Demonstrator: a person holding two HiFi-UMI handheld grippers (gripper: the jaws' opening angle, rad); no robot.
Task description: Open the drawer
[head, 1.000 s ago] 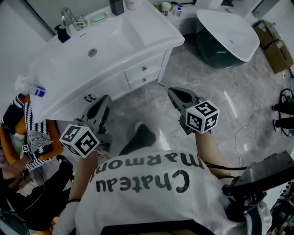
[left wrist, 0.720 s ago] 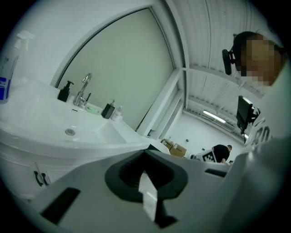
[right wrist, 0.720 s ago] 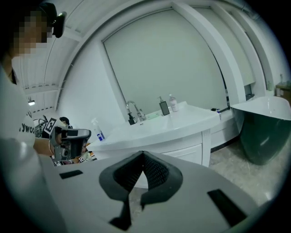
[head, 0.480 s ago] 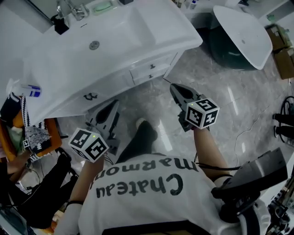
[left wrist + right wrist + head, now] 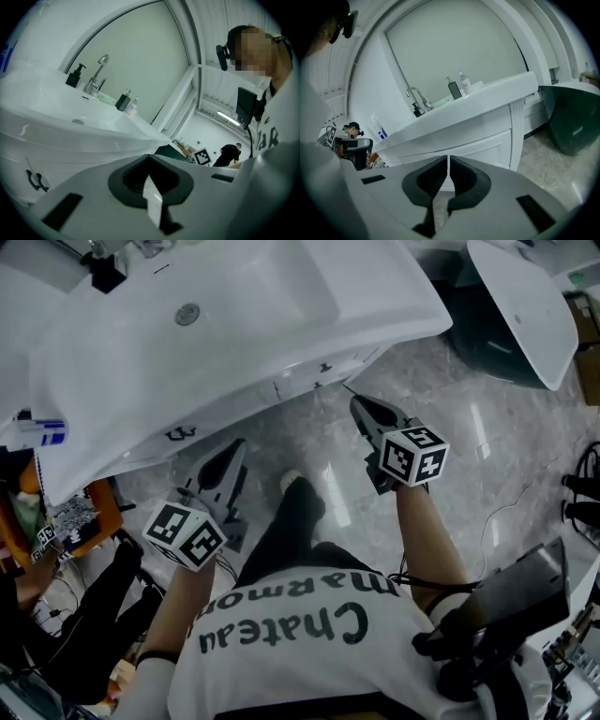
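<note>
floor: grey marble tile (image 5: 441, 456), glossy, runs under everything.
vanity: white cabinet with a one-piece basin top (image 5: 234, 324). It fills the far left of the head view, and its countertop overhangs the front.
tub: dark green body with a white top (image 5: 525, 306), far right, apart from the vanity's right end.
drawer: stack (image 5: 311, 381) at the right end of the vanity front, just left of the corner post and tucked under the countertop rim. Two small dark knobs show. Long axis lies level along the cabinet front, running near-left to far-right in the head view. Face points out toward the person. Fronts sit flush with the cabinet, so closed.
cabinet door: left of the drawers, with a dark handle (image 5: 180, 434).
right gripper: (image 5: 357, 402), jaws clenched together, only a thin slit between the pads, nothing in them. Tips aim at the drawer end of the vanity, near the knobs but not touching.
left gripper: (image 5: 233, 447), jaws also pressed together and empty. It sits further left and nearer, aimed at the door area, clear of the cabinet.
faucet: chrome (image 5: 417, 96), far edge of the basin.
soap dispenser: dark pump bottle (image 5: 453, 89), right of the faucet.
bottle: white with a blue band (image 5: 42, 432), at the vanity's left end.
</note>
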